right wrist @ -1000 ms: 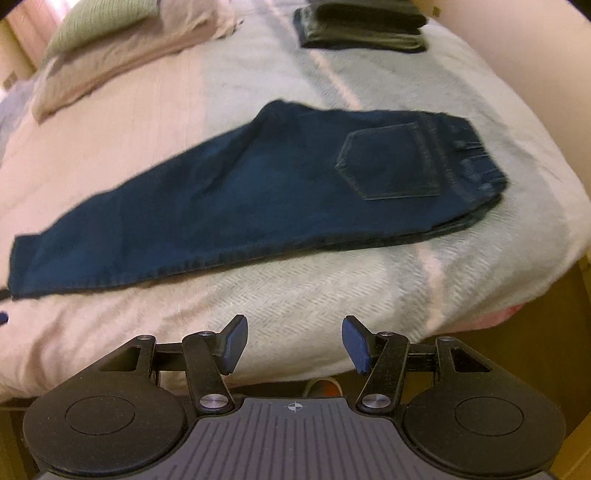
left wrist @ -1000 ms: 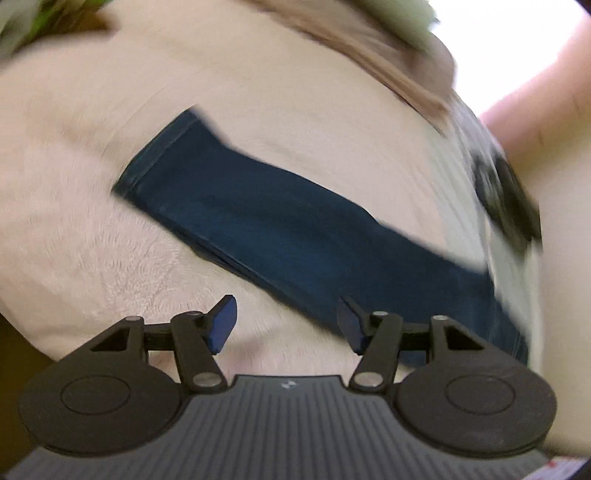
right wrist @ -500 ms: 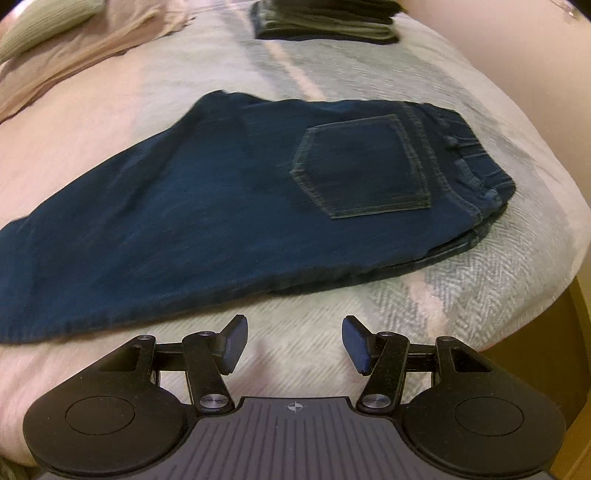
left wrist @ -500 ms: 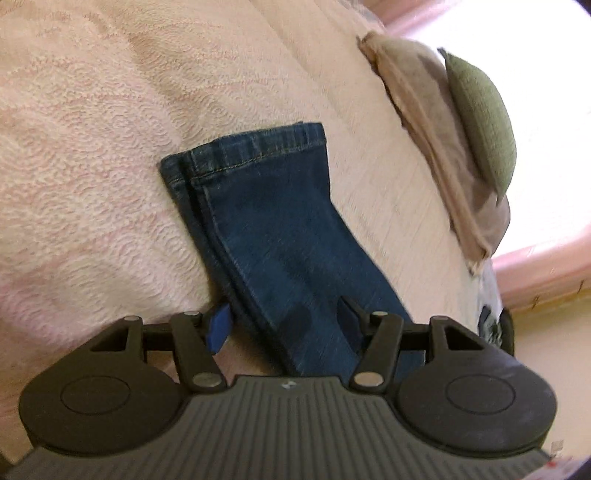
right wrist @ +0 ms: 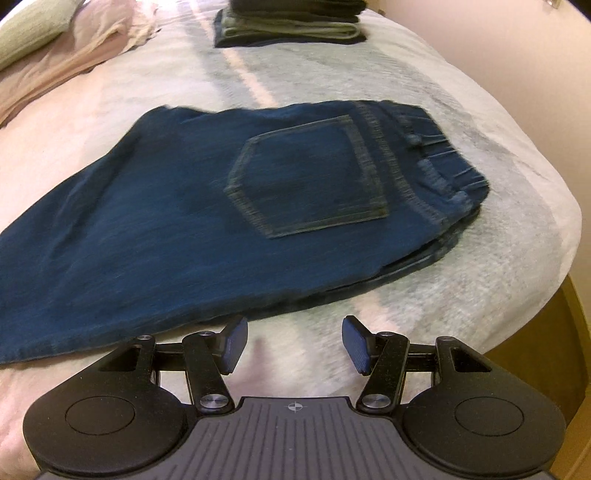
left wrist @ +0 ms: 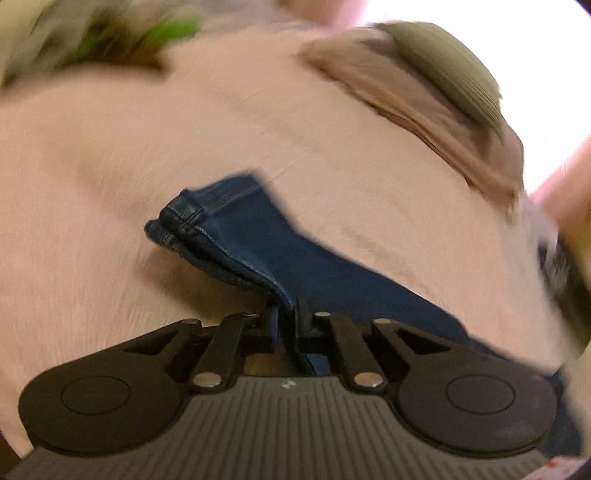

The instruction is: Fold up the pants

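A wide bed (right wrist: 480, 192) fills both views, covered in a pale pink and grey-white blanket. Across it lie the dark blue pants (right wrist: 207, 206), folded lengthwise with one leg over the other, the back pocket (right wrist: 310, 177) facing up and the waistband toward the right, near the bed's right edge. The legs run off to the left. At the far end of the bed sits a stack of folded dark clothes (right wrist: 291, 22); at the far left lie a beige pillow (right wrist: 74, 55) and a green cushion (right wrist: 26, 33).

In the left wrist view, which is blurred, the leg end of the pants (left wrist: 258, 240) is raised off the blanket into a ridge, its hem (left wrist: 177, 221) hanging free beyond. The left gripper (left wrist: 287, 317) has its fingers clenched on that fold of denim.

The right gripper (right wrist: 291, 343) hovers over bare blanket just near of the pants' edge, its fingers spread apart with nothing between them.
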Demonstrator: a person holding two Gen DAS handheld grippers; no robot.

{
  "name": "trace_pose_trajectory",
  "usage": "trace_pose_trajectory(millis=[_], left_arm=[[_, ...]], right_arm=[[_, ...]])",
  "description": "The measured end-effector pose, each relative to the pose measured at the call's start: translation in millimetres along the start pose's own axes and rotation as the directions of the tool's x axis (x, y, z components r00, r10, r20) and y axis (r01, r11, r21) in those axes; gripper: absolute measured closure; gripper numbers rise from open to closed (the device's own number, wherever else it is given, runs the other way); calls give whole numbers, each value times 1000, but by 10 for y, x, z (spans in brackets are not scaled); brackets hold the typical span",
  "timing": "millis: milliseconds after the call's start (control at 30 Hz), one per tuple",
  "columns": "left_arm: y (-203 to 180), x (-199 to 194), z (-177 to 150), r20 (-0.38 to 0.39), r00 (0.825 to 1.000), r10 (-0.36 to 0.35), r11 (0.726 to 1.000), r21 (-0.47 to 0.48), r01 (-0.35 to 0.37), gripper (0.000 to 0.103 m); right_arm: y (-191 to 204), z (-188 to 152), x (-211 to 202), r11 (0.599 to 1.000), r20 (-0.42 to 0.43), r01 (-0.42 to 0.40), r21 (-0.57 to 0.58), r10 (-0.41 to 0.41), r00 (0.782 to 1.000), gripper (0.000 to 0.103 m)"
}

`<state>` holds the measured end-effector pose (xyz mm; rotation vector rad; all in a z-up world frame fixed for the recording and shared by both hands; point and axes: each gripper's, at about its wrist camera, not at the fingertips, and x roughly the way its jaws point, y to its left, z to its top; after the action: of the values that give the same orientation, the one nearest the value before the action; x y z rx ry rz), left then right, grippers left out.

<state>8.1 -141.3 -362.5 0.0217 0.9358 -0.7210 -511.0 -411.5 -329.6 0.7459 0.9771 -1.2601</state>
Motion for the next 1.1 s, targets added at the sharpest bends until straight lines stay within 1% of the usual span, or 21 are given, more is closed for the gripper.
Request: trace_pose_trajectory(millis=[67, 133, 233, 300, 333, 433, 467, 500, 533, 567, 600, 633, 667, 700, 733, 767, 833, 900, 967, 1033, 1100], left_arm=[[-309, -111, 28, 61, 998, 29, 988, 150, -38, 99], [-671, -278, 18, 143, 990, 23, 952, 299, -65, 99], [-1302, -591, -102, 238, 968, -77, 871, 488, -51, 99], [-1720, -756, -260, 249, 951, -181, 803, 595, -3, 99], [-1923, -821, -369, 239, 942, -235, 761, 648, 26, 99], [-2472, -899, -836, 139, 918, -372, 626, 768, 138, 99], [-2620, -860, -1020, 89, 911, -402, 583, 792, 180, 98], [-2769, -783, -1236, 19, 907, -420, 532, 816, 229, 97], [-2880, -675, -1444, -60, 906, -420, 482, 831, 278, 92], [-2972, -526, -1665, -129, 908, -400, 444, 839, 315, 92], [-3044, -344, -1885, -206, 911, -357, 413, 840, 351, 92], [-3087, -182, -2054, -263, 917, -300, 402, 837, 372, 91], [-3105, -71, -2188, -261, 930, -257, 405, 845, 349, 92], [-3082, -45, -2248, -246, 932, -265, 408, 847, 339, 92], [-3068, -55, -2233, -246, 930, -273, 422, 838, 346, 91], [-3059, -69, -2172, -267, 924, -273, 444, 817, 367, 85], [-3021, -121, -2006, -324, 903, -280, 502, 753, 426, 76], [-2952, -245, -1859, -335, 887, -318, 531, 712, 460, 74], [-2872, -349, -1730, -333, 880, -339, 550, 688, 473, 73], [-2776, -423, -1565, -313, 886, -341, 590, 663, 462, 73], [-2629, -425, -1367, -280, 897, -343, 646, 622, 442, 73]], right_arm=[[-164, 54, -5, 1000, 13, 3, 5, -3, 1000, 49], [-369, 119, -16, 1000, 30, 15, 8, -16, 999, 49], [-699, 202, -22, 999, 44, 38, 33, -40, 998, 49], [-925, 245, -30, 997, 53, 47, 59, -50, 997, 49], [-1030, 263, -36, 996, 57, 53, 72, -57, 997, 49], [-1292, 279, -48, 992, 69, 69, 102, -76, 995, 49], [-1374, 274, -44, 991, 67, 76, 114, -84, 994, 49], [-1446, 267, -37, 989, 61, 81, 125, -89, 994, 49], [-1511, 265, -22, 987, 53, 83, 140, -91, 994, 49], [-1558, 250, -17, 985, 47, 78, 154, -86, 995, 49], [-1606, 232, -11, 984, 43, 67, 164, -75, 996, 49], [-1631, 217, -7, 984, 39, 64, 168, -71, 997, 49], [-1649, 197, -8, 984, 36, 64, 169, -71, 997, 49], [-1664, 175, -10, 984, 34, 62, 167, -69, 997, 49], [-1680, 150, -18, 985, 35, 59, 165, -65, 997, 49], [-1692, 123, -22, 985, 39, 55, 165, -63, 997, 49], [-1696, 90, 16, 984, 39, 39, 172, -47, 998, 49], [-1655, 71, 66, 982, 42, 8, 186, -16, 999, 49], [-1558, 69, 60, 979, 69, -47, 199, 33, 997, 49], [-1395, 75, 43, 973, 106, -131, 189, 113, 988, 49], [-1218, 99, 54, 961, 134, -221, 166, 200, 971, 49]])
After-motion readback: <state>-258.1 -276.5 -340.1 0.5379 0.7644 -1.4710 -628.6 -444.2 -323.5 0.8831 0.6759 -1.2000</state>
